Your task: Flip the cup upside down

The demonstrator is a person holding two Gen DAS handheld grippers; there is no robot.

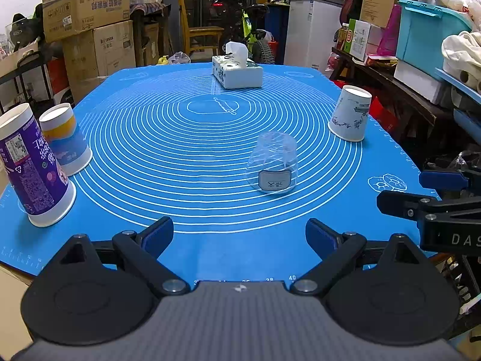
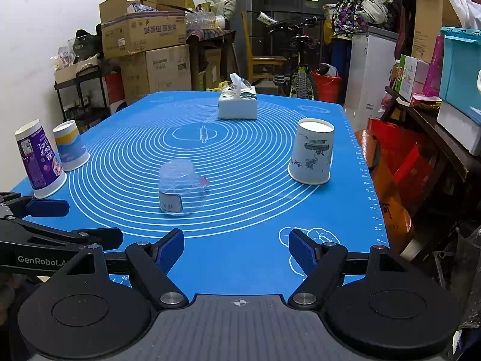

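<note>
A clear plastic cup (image 1: 273, 163) with a grey label stands upside down near the middle of the blue mat (image 1: 210, 249); it also shows in the right wrist view (image 2: 180, 189). A white paper cup with blue drawings (image 1: 350, 113) (image 2: 312, 152) stands upside down at the right. A purple cup (image 1: 34, 167) (image 2: 39, 162) and a yellow-and-blue cup (image 1: 64, 140) (image 2: 70, 146) stand upside down at the left. My left gripper (image 1: 239, 236) is open and empty, near the front edge. My right gripper (image 2: 236, 248) is open and empty, to the right of the left one.
A white tissue box (image 1: 237, 70) (image 2: 238, 103) sits at the far end of the mat. Cardboard boxes (image 1: 87, 9), a bicycle (image 2: 300, 69), a white cabinet (image 1: 312, 30) and cluttered shelves (image 1: 421, 60) surround the table.
</note>
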